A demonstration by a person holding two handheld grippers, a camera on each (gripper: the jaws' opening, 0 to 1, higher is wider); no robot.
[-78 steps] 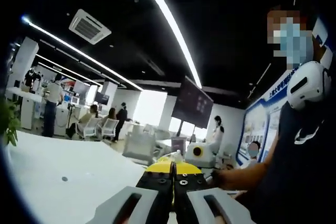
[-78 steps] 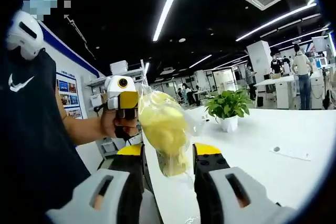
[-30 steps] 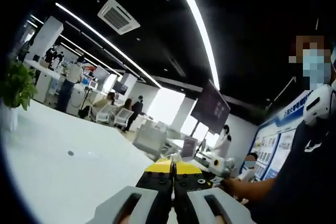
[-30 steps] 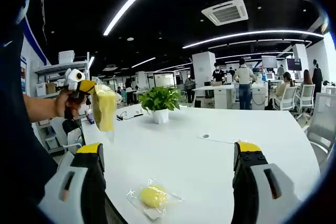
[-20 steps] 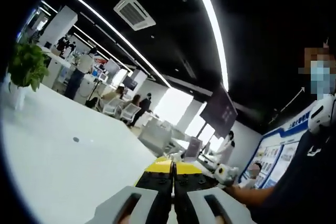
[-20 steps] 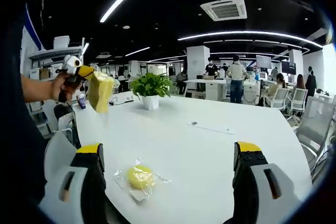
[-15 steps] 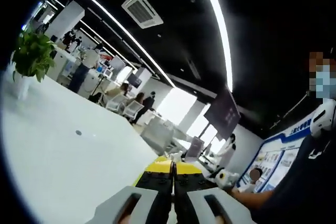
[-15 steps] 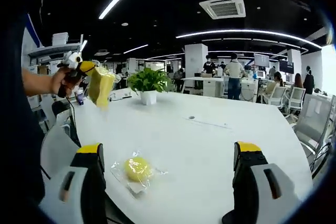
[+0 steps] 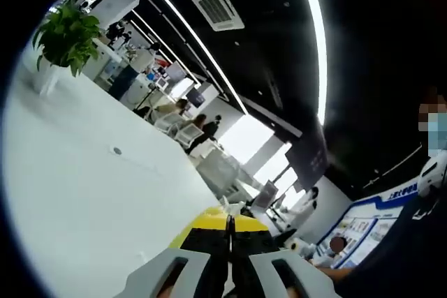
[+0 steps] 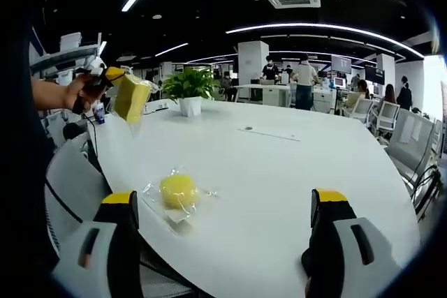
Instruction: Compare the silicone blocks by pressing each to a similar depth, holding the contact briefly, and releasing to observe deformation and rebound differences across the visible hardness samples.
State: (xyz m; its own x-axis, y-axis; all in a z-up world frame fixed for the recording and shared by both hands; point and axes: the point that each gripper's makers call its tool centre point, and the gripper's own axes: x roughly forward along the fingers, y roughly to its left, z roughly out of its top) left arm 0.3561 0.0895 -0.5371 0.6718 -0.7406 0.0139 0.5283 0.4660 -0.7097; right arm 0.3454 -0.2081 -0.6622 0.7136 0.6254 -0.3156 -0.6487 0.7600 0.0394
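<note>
- Left tool point(image 10: 115, 75), seen from the right gripper view: clamped on a yellow block in a clear plastic bag point(image 10: 132, 99), lifted above the white round counter point(image 10: 279, 172), beside the potted green plant point(image 10: 188, 92).
- Left gripper view: own jaws together.
- Right tool point(image 10: 222, 232): jaws wide apart, holding nothing, low over the counter's near edge.
- Second sample, a round yellow silicone piece in a clear bag point(image 10: 178, 192), flat on the counter, just ahead of the right tool.
- Press-and-release comparison likely at an early stage: no press in progress on the lying piece, no rebound visible yet.
</note>
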